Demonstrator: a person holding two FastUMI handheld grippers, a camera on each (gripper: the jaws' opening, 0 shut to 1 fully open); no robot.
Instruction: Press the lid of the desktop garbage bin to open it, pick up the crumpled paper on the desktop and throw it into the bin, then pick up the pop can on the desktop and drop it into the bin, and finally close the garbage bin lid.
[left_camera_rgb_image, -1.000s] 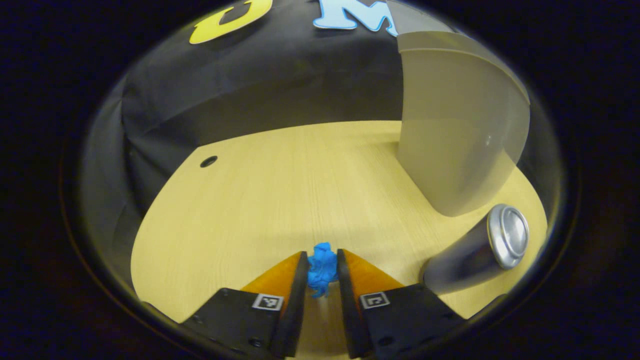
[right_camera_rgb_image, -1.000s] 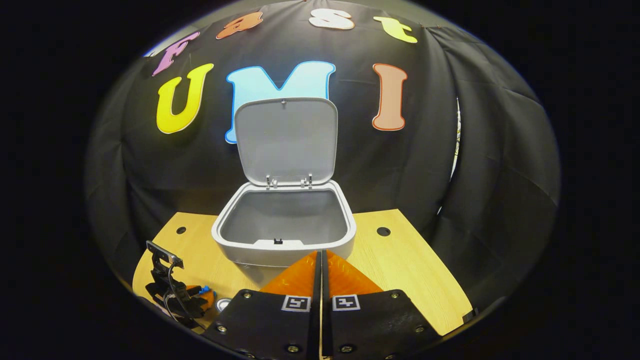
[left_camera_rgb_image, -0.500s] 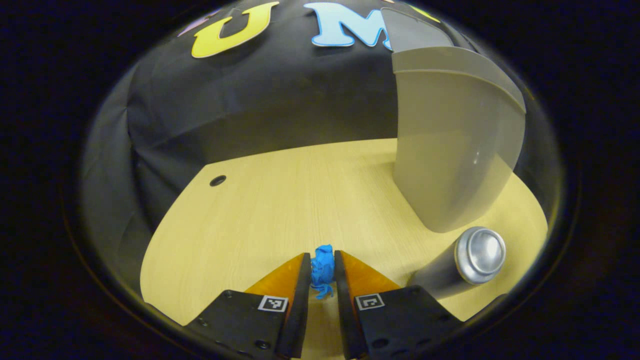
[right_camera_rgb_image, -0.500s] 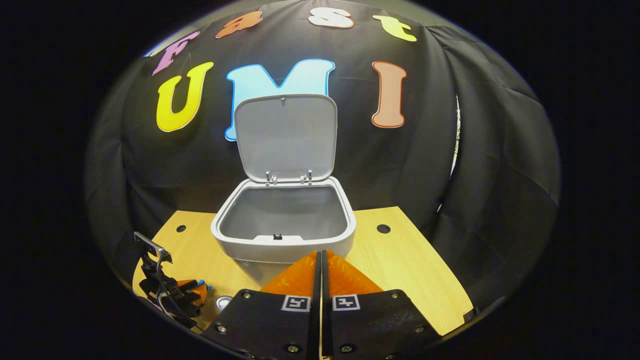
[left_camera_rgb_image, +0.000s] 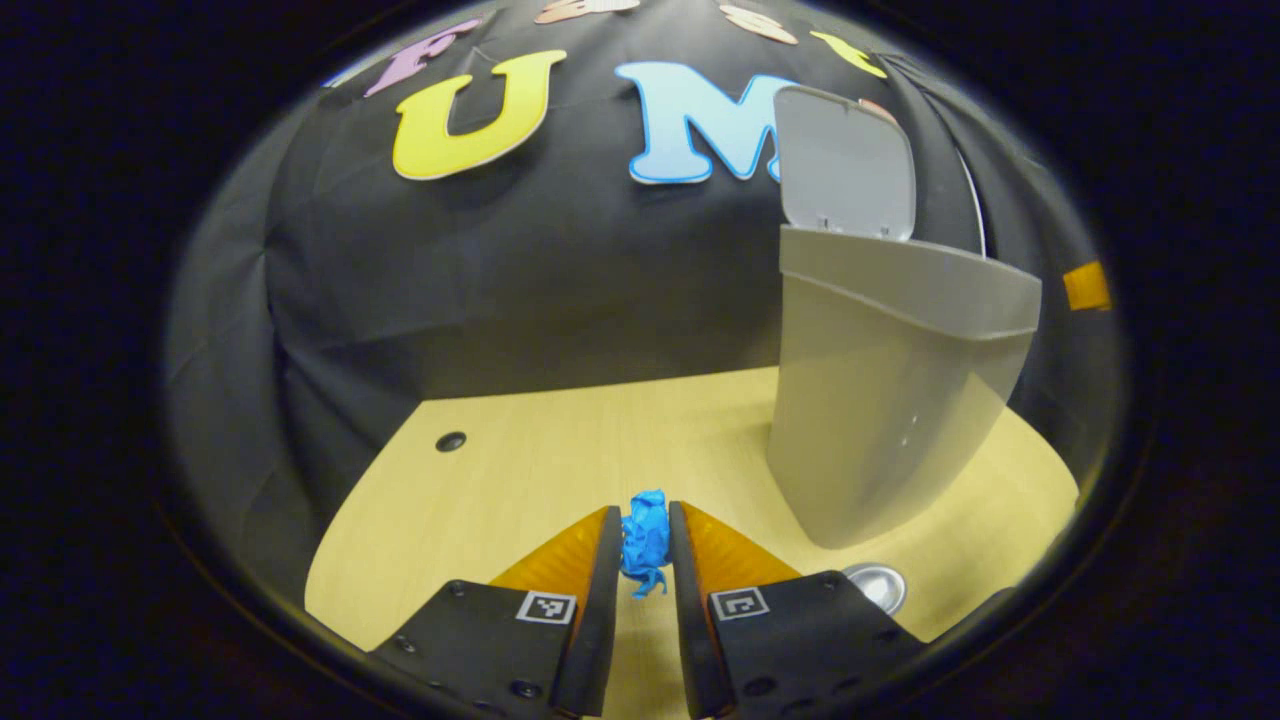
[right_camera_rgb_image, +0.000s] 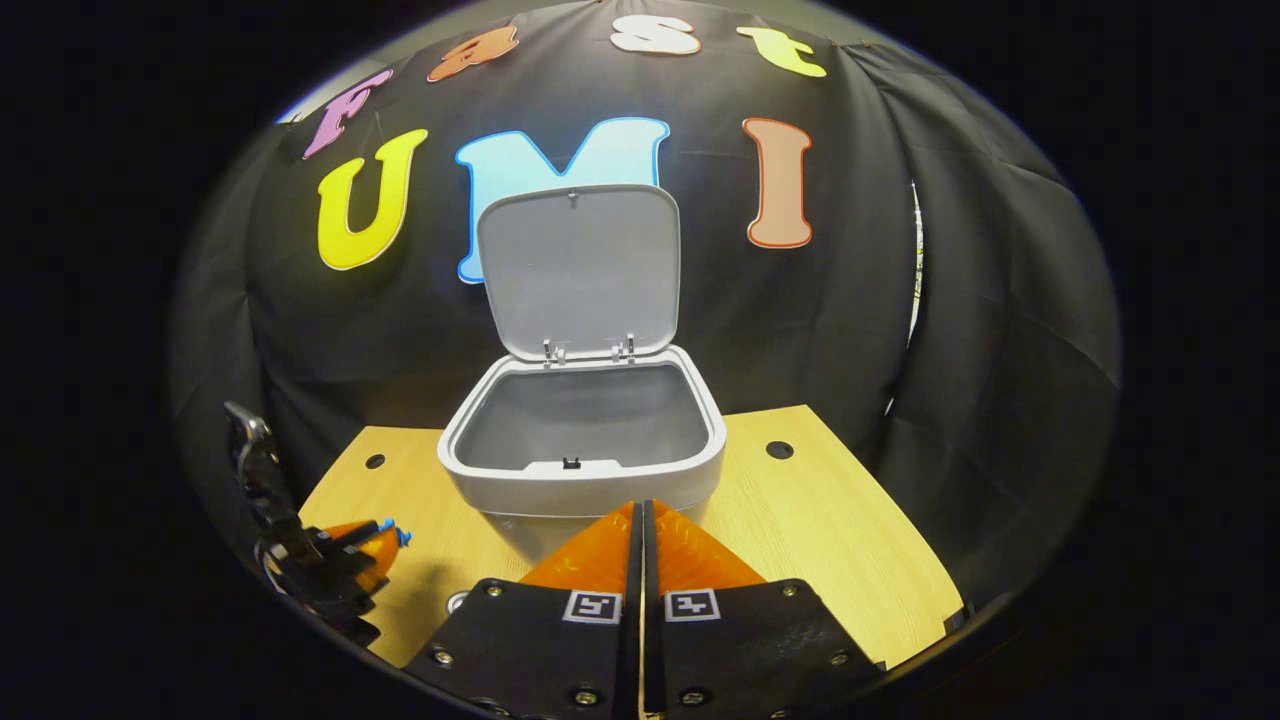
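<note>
At the lower centre of the left gripper view, the left gripper (left_camera_rgb_image: 646, 545) pinches the blue crumpled paper (left_camera_rgb_image: 645, 540) above the desktop (left_camera_rgb_image: 520, 480), so the paper-carrying step is in hand. To the right stand the bin (left_camera_rgb_image: 890, 400) with its lid (left_camera_rgb_image: 845, 165) raised and the pop can (left_camera_rgb_image: 875, 583) at its foot; next the paper must go over the rim and be let go. The right gripper (right_camera_rgb_image: 641, 540) is pressed together on nothing, low before the bin.

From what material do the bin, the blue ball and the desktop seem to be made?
Bin: likely plastic, smooth matte grey, moulded rounded rim.
Blue ball: crumpled paper by its sharp creases, held between the left gripper jaws.
Desktop: wood or wood-look laminate, light with fine grain lines.
</note>
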